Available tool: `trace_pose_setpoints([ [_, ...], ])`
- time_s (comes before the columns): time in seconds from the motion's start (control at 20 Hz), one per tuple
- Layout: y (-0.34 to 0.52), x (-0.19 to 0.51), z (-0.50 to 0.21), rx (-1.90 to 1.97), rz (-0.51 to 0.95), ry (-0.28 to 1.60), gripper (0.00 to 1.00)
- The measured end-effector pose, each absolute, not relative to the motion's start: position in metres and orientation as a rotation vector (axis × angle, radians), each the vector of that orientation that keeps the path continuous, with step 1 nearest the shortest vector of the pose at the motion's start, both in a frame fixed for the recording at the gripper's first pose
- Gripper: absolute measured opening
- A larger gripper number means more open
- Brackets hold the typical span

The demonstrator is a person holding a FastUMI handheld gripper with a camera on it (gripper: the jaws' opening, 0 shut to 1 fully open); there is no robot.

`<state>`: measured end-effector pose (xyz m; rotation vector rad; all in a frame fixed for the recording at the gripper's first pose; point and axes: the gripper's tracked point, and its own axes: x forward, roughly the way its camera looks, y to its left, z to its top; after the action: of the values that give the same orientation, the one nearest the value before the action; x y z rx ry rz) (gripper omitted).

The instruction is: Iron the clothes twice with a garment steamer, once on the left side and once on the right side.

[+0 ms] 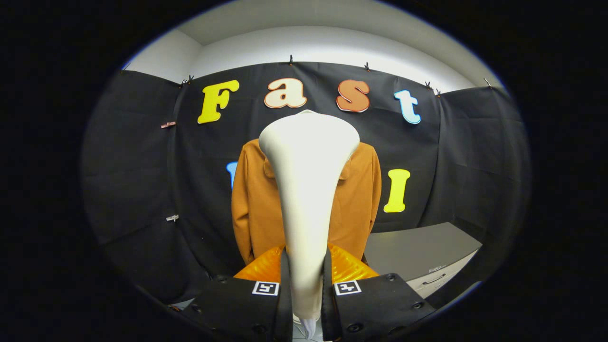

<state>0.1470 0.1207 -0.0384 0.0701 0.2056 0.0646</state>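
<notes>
One gripper [306, 278] shows at the bottom of the gripper view. Its two fingers [280, 285] are closed in tight on the thin handle of one white garment steamer [308, 190], one finger on each side, both pressing on it. The steamer stands up between the fingers and gets wide at its top end.

Beyond the steamer hangs one brown jacket [256, 204]. It hangs against the black cloth wall [137, 190]. The steamer's wide top sits in front of the jacket's collar and hides its middle. I cannot tell if the steamer touches the jacket.

To the right of the jacket stands one grey cabinet [418, 251]. It has one drawer handle [433, 279] that I can see on its front. Small clips [290, 60] hold the cloth up along its top edge.
</notes>
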Motion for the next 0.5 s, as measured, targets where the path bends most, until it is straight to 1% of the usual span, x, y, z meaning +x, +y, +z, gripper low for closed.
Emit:
trace_pose_setpoints([
  [0.5,0.1124,0.1433,-0.0398,0.075,0.068,0.213,0.27],
])
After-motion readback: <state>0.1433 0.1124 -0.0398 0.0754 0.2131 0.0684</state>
